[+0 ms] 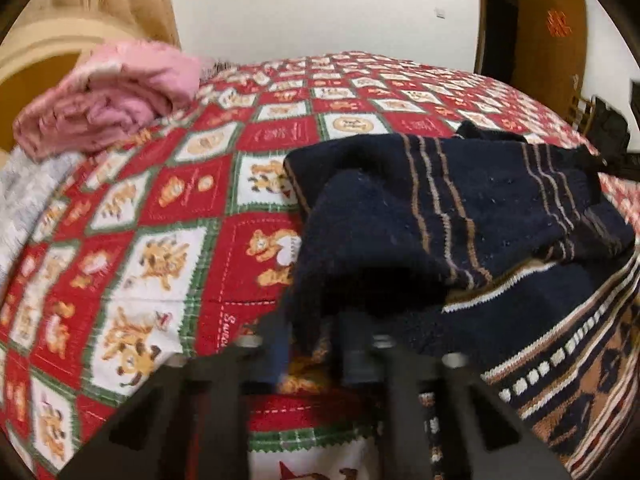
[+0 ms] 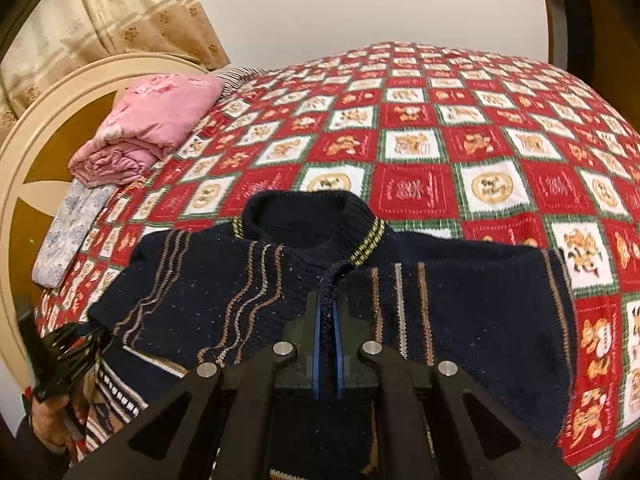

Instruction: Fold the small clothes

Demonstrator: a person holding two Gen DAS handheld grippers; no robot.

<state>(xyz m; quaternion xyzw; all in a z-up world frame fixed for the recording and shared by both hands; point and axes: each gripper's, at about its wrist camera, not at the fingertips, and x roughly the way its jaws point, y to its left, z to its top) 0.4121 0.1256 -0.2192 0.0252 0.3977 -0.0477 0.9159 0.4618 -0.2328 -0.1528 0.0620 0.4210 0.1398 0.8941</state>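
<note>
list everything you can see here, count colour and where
sweater: one, navy knit with tan and white stripes and a patterned hem, spread on the bed nearest the cameras
bedspread: one, red, white and green check with bear prints, covering the bed
pink blanket: one, folded, at the head of the bed
grey patterned cloth: one, flat beside the pink blanket, by the headboard
headboard: one, cream and brown, behind the blanket
curtain: one, beige, above the headboard
door: one, brown with a red ornament, at the far wall
left gripper: black, closed on a fold of the sweater's edge
right gripper: black with blue pads, shut on the sweater's front opening
hand: one, holding the left gripper
</note>
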